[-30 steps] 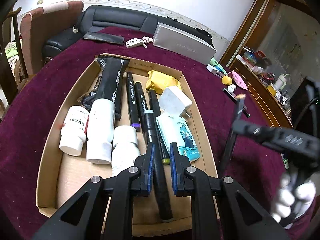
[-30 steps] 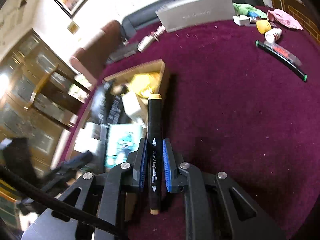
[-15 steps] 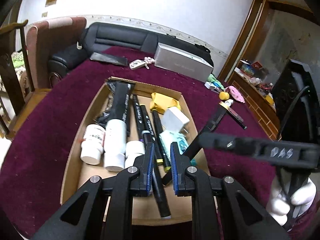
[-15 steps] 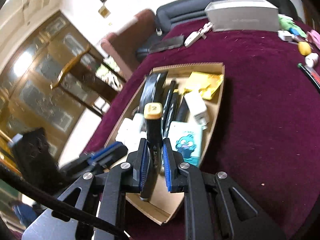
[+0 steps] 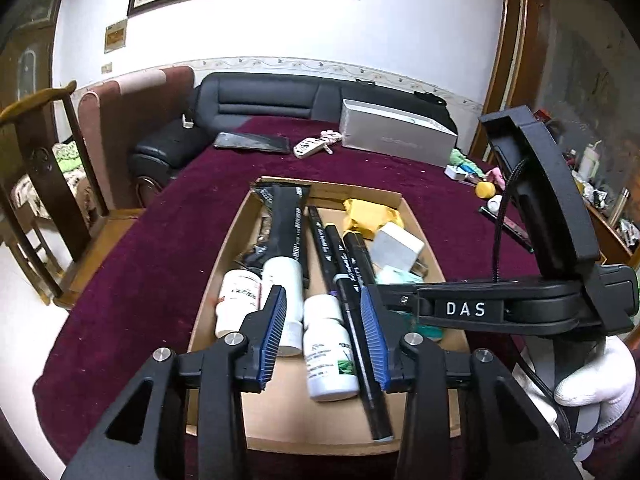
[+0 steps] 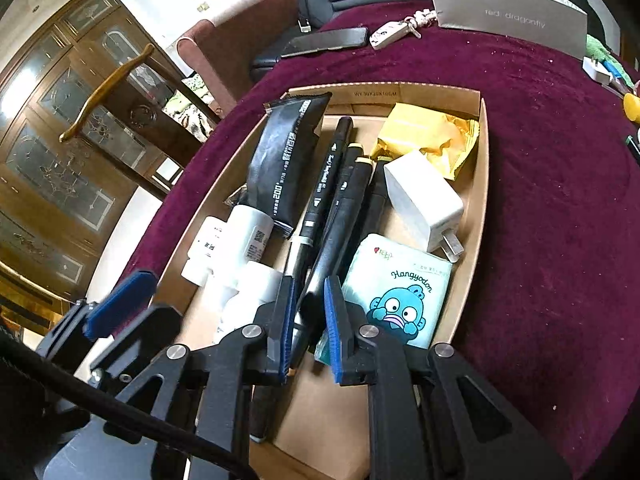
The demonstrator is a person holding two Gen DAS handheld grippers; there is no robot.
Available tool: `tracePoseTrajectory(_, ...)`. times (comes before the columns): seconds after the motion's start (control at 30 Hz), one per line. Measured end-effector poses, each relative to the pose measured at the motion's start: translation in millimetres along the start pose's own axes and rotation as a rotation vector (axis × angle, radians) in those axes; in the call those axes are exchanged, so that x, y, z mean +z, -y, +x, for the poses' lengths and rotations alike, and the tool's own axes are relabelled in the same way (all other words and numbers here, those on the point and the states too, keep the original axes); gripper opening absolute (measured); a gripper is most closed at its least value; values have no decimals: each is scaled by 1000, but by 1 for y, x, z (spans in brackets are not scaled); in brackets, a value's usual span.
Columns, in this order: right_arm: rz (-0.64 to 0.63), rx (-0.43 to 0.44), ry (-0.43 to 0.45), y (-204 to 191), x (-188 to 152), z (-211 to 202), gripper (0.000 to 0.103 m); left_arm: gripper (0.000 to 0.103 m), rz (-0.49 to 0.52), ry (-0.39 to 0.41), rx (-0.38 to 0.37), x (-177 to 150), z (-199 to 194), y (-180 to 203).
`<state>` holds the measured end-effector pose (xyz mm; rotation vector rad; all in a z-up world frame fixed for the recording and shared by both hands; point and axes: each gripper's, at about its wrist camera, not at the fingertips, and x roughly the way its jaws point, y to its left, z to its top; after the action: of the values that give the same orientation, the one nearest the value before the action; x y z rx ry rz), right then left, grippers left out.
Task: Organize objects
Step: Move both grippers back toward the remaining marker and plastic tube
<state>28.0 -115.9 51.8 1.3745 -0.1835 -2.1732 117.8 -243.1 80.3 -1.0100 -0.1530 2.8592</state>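
Left wrist view looked down from the cardboard box's (image 5: 224,280) near end, right wrist view sat closer over its near-right corner, both shared the box (image 6: 482,184).

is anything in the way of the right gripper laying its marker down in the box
Partly: the right gripper holds its marker above the markers already in the box, with the tissue pack close beside. No bare floor shows under it.

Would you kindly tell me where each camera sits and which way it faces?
Left wrist: on the left tongs, opening, facing down over the cardboard box toward the sofa; the gloved right hand shows.
Right wrist: on the right tongs, shut on a black marker, angled down into the box; the left tongs' blue pad shows.
Shared: box, markers, white charger.
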Motion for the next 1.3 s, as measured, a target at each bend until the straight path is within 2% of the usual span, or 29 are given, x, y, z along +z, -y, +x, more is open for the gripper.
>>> tracePoseTrajectory(0.07,24,8,2,4,0,-1,14,43,3,-1,20,0,0,-1)
tracePoseTrajectory(0.13,37,14,11,7,-1,-6,17,44,12,-3,42,0,2,0)
tracePoseTrajectory(0.27,44,-12,61,15,1,-23,32,46,25,-22,59,2,4,5)
tracePoseTrajectory(0.43,67,-54,164,41,-1,-65,35,46,61,-32,61,4,4,19)
tracePoseTrajectory(0.5,83,-93,219,57,-3,-88,47,46,82,-39,52,4,5,29)
tracePoseTrajectory(0.67,110,-234,385,97,-10,-152,58,46,146,-46,6,6,4,58)
tracePoseTrajectory(0.73,114,-341,469,112,-15,-180,68,46,166,-42,-24,7,2,70)
tracePoseTrajectory(0.8,114,-457,560,124,-23,-204,82,46,175,-44,-57,8,1,82)
tracePoseTrajectory(0.87,124,-563,648,140,-30,-227,82,46,171,-57,-101,9,3,93)
tracePoseTrajectory(0.93,169,-607,692,166,-33,-243,84,46,167,-74,-137,10,7,104)
tracePoseTrajectory(1.0,258,-590,659,199,-28,-249,85,46,168,-89,-165,9,10,115)
tracePoseTrajectory(1.07,355,-534,563,235,-22,-243,84,46,175,-109,-203,7,12,127)
tracePoseTrajectory(1.17,380,-496,458,262,-15,-226,82,46,182,-140,-251,4,18,141)
tracePoseTrajectory(1.23,399,-419,401,278,-7,-211,82,46,183,-164,-274,2,22,148)
tracePoseTrajectory(1.3,457,-302,345,298,1,-193,80,46,178,-187,-289,0,26,154)
